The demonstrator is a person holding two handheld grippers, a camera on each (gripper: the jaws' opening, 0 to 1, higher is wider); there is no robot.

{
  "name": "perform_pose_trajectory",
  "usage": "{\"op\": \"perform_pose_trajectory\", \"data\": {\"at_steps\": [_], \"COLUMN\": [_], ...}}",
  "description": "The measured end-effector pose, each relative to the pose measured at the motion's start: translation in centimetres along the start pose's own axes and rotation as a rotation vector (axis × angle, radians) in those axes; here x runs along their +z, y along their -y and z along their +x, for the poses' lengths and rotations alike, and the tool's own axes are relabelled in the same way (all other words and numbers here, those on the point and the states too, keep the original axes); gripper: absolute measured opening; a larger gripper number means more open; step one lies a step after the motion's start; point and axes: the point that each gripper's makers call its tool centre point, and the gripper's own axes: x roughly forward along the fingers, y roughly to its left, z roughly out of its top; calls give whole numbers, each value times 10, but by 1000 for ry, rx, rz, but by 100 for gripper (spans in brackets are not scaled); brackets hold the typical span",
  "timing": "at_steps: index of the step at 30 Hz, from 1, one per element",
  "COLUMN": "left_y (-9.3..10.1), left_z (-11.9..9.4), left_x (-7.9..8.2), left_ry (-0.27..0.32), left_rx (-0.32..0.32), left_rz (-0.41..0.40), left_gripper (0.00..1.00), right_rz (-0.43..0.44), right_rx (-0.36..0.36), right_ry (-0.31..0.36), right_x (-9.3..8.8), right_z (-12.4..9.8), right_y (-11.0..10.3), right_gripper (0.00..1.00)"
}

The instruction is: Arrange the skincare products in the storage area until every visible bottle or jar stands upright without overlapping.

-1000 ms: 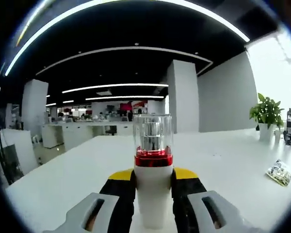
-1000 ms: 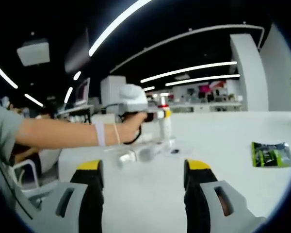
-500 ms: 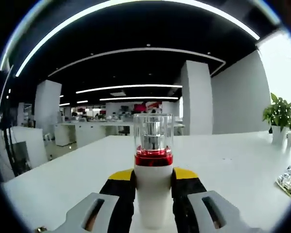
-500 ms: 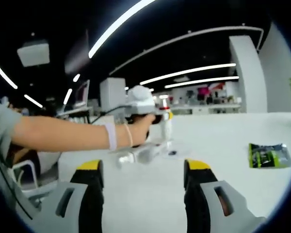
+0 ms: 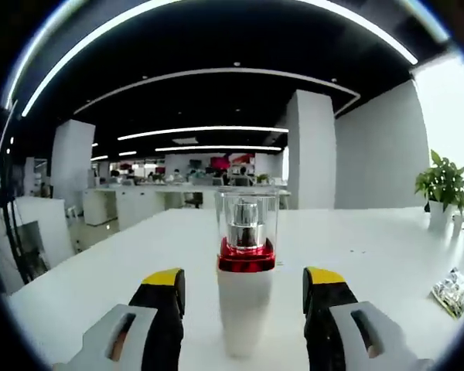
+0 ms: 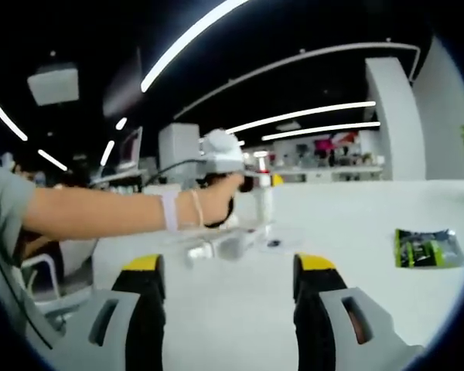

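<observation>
- Between the jaws of the left gripper (image 5: 243, 305) stands the bottle (image 5: 244, 297), dead centre in the left gripper view; jaws spread wide, a clear gap each side, so nothing is gripped.
- Bottle's long axis runs vertical, base on the white table (image 5: 100, 286), straight ahead of the left tongs and v. close. Looks upright and standing on its own.
- Bottle looks: white body, red band at the neck, clear cap w/ a silver inner part.
- Right gripper (image 6: 230, 309) hangs over bare table in the right gripper view, jaws apart, holding nothing, well back from the bottle.
- Left gripper is clearly the nearer one; judgement: next move = back it straight off w/o clipping the bottle sides.
- Farther off in the right gripper view: person's hand (image 6: 215, 202) on the left tool, the bottle beside it, and pale items lying flat (image 6: 228, 243) just in front, too blurred to name; prob. still to stand up.
- Green packet (image 6: 425, 247) lies flat off to the right, well apart.
- Potted plant (image 5: 441, 185) at the far table edge.
</observation>
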Motion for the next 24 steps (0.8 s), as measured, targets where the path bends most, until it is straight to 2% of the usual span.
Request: {"op": "perform_pose_trajectory", "data": {"at_steps": [1,4,5,6,8,10,12,14,16,18,21,23,24], "left_y": [2,-5,-8,-14,-24,-29,-32,-33,-39,-38,-36,-33,-33], "left_z": [-1,-10,-14,-18,-21,-28,-32,-35,-39,-46,-51,-65,-67], "left_x": [-1,-6,-6,-5,6,8,9,7,3,-5,-16,-34,-38], "left_ry": [-26,-136,-153,-171,-163,-172,-214,-243,-273,-309,-338,-446,-472], "left_rx": [-25,-52,-54,-61,-65,-82,-119,-151,-153,-207,-249,-294,-306], "left_rz": [1,80,101,117,116,126,134,175,203,249,277,273,280], "left_gripper": [72,96,99,99,99,100,100,100,100,100,100,100,100], "right_rz": [0,-5,-5,-5,-2,5,8,7,8,9,4,1,1], "right_rx": [0,-1,-4,-4,-4,3,12,19,22,19,15,14,13], "right_ry": [0,-3,-6,-7,5,13,8,3,6,9,8,4,3], "right_x": [0,-1,-1,-1,2,3,2,2,3,4,5,4,4], "right_z": [-1,-4,-5,-5,-6,-6,-4,-4,-3,-3,-3,-3,-3], "right_y": [0,0,0,0,0,-2,-5,-7,-8,-8,-8,-7,-7], "right_gripper": [65,66,66,65,65,65,65,65,66,66,66,66,66]}}
